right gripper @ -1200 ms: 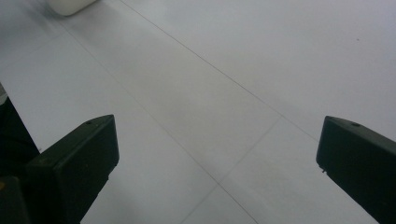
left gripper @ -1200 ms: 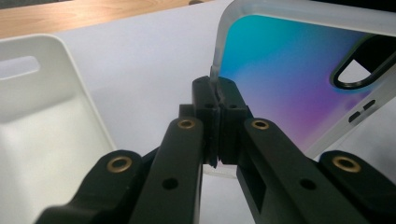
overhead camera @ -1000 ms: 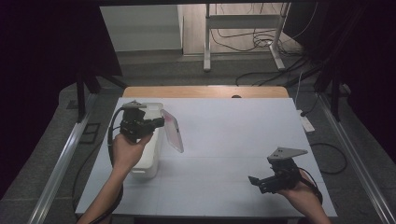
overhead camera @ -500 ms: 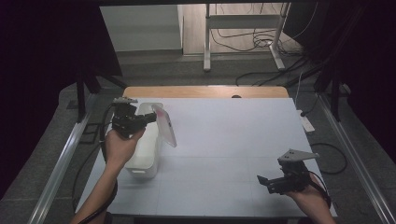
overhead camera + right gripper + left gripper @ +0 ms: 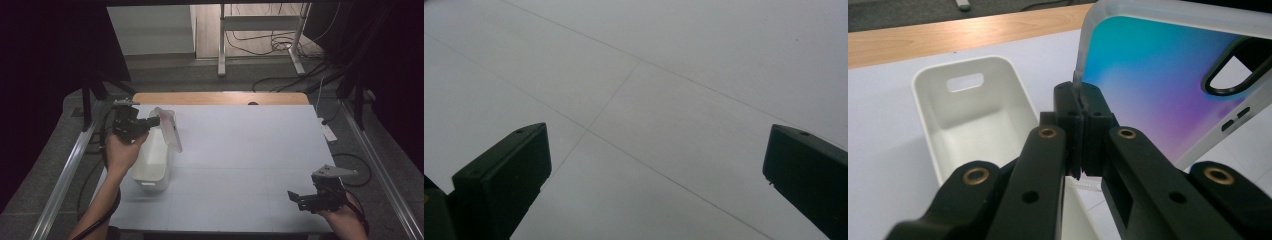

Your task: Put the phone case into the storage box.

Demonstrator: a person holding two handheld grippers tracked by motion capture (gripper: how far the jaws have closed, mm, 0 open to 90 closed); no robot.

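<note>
The phone case (image 5: 1168,85), clear-rimmed with a blue-to-purple sheen across its back, hangs in the air right over the white bin (image 5: 152,160), pinched by its edge in the left gripper (image 5: 150,122). From the high view it tilts, its upper end near the bin's far rim and its lower end leaning out past the bin's side toward the middle of the table (image 5: 250,150). In the left gripper view the jaws are closed tight on the case's translucent rim, just by the corner, and the dark oval camera cutout sits on the far side of the case from them. The bin lies below and behind the jaws, open-topped, with a slot handle in its end wall. The left hand (image 5: 120,152) holds that gripper above the bin's outer side.

Well away from the bin, at the near corner of the table on the other side, the right gripper (image 5: 300,199) sits low over the bare surface. Its jaws stand wide apart with nothing between them; the right gripper view has the white tabletop and its faint seam lines between them.
</note>
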